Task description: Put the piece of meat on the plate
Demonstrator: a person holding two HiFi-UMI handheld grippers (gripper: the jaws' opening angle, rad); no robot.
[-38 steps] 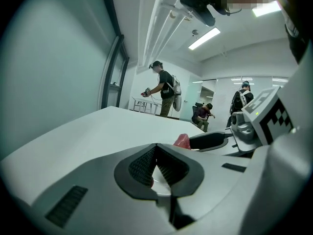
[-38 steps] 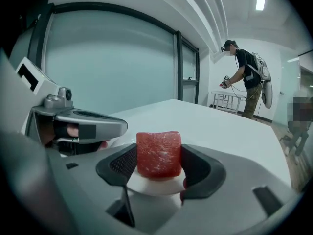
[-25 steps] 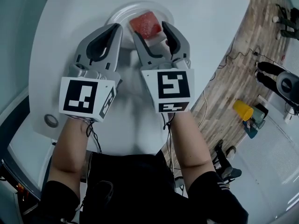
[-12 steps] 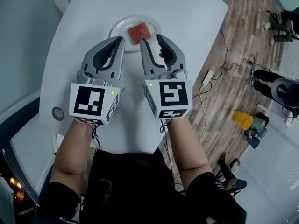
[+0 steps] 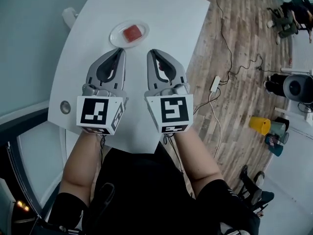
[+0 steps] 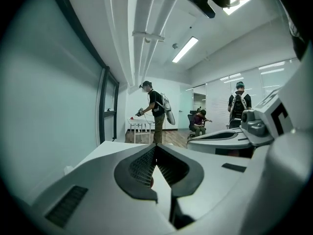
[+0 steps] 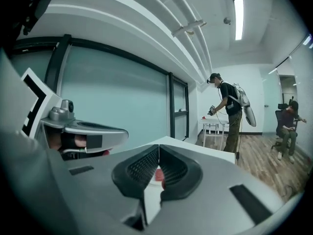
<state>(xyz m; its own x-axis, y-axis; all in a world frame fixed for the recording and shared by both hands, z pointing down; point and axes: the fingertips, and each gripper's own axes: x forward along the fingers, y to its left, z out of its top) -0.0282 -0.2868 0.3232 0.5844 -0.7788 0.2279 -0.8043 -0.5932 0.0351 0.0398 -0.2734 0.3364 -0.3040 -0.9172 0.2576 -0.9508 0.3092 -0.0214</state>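
The red piece of meat (image 5: 131, 33) lies on the white plate (image 5: 117, 35) at the far side of the white table (image 5: 161, 18). Both grippers hang side by side well above the table, nearer to me than the plate and apart from it. My left gripper (image 5: 121, 51) is shut and holds nothing. My right gripper (image 5: 152, 53) is closing, its tips meeting with nothing between them. In the right gripper view the meat (image 7: 157, 175) shows as a red patch behind the joined fingertips (image 7: 159, 148). The left gripper view shows its jaws joined at the tip.
A small grey round object (image 5: 65, 106) sits near the table's left edge and a white object (image 5: 70, 17) beside its far left. To the right lies wooden floor with cables, a power strip (image 5: 215, 84) and a yellow bucket (image 5: 258, 124). People stand and sit far across the room.
Both grippers have risen and drawn back from the plate. The right gripper's jaws, wide open beside the meat a second ago, have shut. The meat stays on the plate.
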